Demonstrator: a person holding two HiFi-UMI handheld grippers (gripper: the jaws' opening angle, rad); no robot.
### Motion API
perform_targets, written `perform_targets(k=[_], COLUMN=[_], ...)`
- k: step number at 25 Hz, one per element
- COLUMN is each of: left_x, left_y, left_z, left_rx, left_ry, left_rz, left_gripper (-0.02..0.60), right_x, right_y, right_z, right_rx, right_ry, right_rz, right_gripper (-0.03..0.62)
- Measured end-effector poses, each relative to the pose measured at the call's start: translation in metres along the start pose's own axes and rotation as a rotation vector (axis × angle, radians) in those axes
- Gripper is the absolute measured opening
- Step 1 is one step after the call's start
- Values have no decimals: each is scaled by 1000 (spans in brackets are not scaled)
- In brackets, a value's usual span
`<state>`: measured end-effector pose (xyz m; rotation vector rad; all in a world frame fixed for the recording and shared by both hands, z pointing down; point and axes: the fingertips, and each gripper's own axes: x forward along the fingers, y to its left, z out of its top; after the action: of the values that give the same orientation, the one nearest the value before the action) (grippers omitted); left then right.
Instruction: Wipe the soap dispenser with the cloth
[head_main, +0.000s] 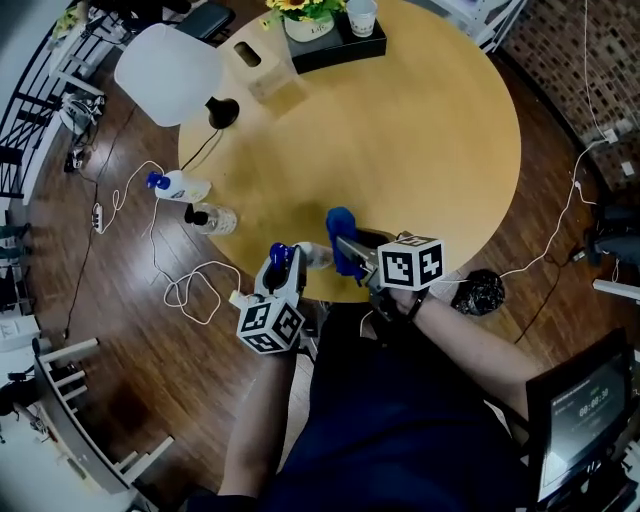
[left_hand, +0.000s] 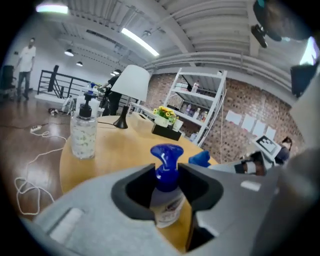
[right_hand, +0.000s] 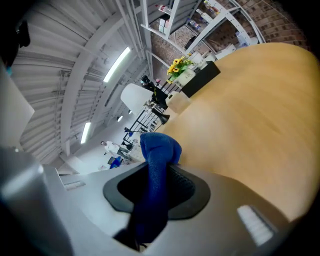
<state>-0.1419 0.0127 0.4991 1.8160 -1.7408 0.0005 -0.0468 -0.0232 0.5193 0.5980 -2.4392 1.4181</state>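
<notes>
**A:** How far along is the wiping?

**B:** Both things are in hand, but I'd say the rubbing itself hasn't started. The left gripper (left_hand: 166, 172) has its jaws drawn in narrow on the soap dispenser (left_hand: 166, 202), gripping the neck just under the blue pump. That's at the near edge of the table (head_main: 420, 130).

**A:** And the cloth?

**B:** The blue cloth (right_hand: 157, 165) is pinched between the jaws of the right gripper (right_hand: 156, 187), with a bunched end poking out past them. In the head view it sits just right of the dispenser. The left gripper view seems to show a gap between the two.

**A:** So what's left?

**B:** Most of it, I'd judge. The cloth has to reach the bottle, then rub over the body and pump. I can't tell whether any part is already clean.
</notes>
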Motion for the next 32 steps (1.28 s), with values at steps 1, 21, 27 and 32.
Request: perform_targets(k=[1,21,27,32], left_x=[-1,8,-1,-4], left_y=[6,31,16,18], left_z=[1,19,12,8], left_rx=[-28,-189,-49,-80], left_ry=[-6,-33,7,4], left_rz=[-22,-260,-289,-264], left_gripper=[143,140,140,140], right_x=[6,44,52,42], right_y=[14,52,51,9], right_z=[2,21,-13,-56], right_rx=[-3,47,78,148], right_ry=[-5,-87,22,102], right_rz=[25,-3,17,-70], right_gripper=[107,107,106,106])
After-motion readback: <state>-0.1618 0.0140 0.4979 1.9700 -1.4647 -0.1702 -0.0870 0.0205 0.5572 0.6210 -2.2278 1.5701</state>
